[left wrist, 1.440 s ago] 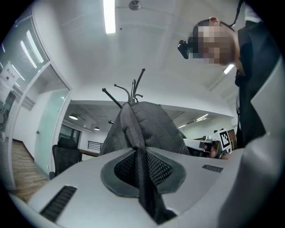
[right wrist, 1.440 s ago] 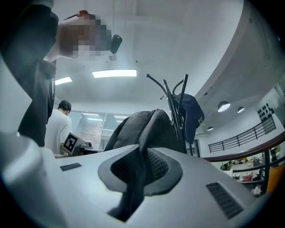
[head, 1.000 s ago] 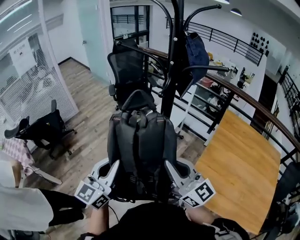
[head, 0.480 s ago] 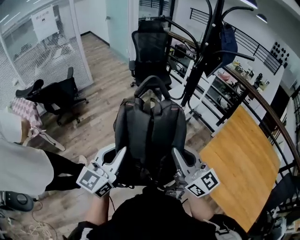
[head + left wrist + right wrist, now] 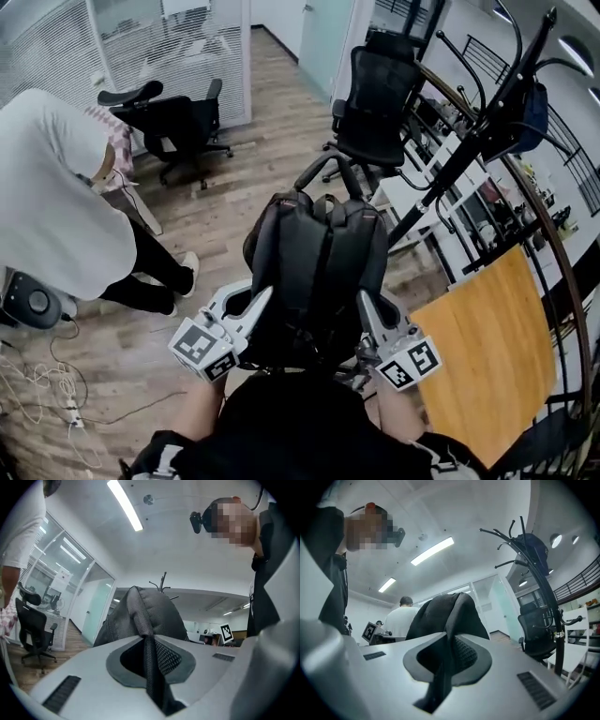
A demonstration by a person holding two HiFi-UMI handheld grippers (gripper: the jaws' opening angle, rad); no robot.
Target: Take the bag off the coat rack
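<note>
The black backpack (image 5: pixel 319 272) hangs free of the coat rack (image 5: pixel 473 145), held up between both grippers in front of me. My left gripper (image 5: pixel 249 317) is shut on the bag's left strap (image 5: pixel 151 672), which runs down through the closed jaws. My right gripper (image 5: pixel 367 321) is shut on the right strap (image 5: pixel 443 677) in the same way. The bag's body (image 5: pixel 143 616) rises just beyond the left gripper (image 5: pixel 149 644), and in the right gripper view it (image 5: pixel 445 613) bulges above the right gripper (image 5: pixel 449 641). The black rack (image 5: pixel 536 581) stands off to the right.
A dark blue bag (image 5: pixel 534 103) hangs on the rack. A person in a white shirt (image 5: pixel 52 202) bends at the left. Black office chairs (image 5: pixel 380 94) stand behind the backpack. A wooden table (image 5: pixel 492 347) and a curved railing (image 5: pixel 562 272) lie to the right. Cables (image 5: pixel 42 384) trail on the floor.
The backpack has come away from the rack with both grippers holding it. The view has swung left, so the rack now sits further right and the person in white fills the left side.
</note>
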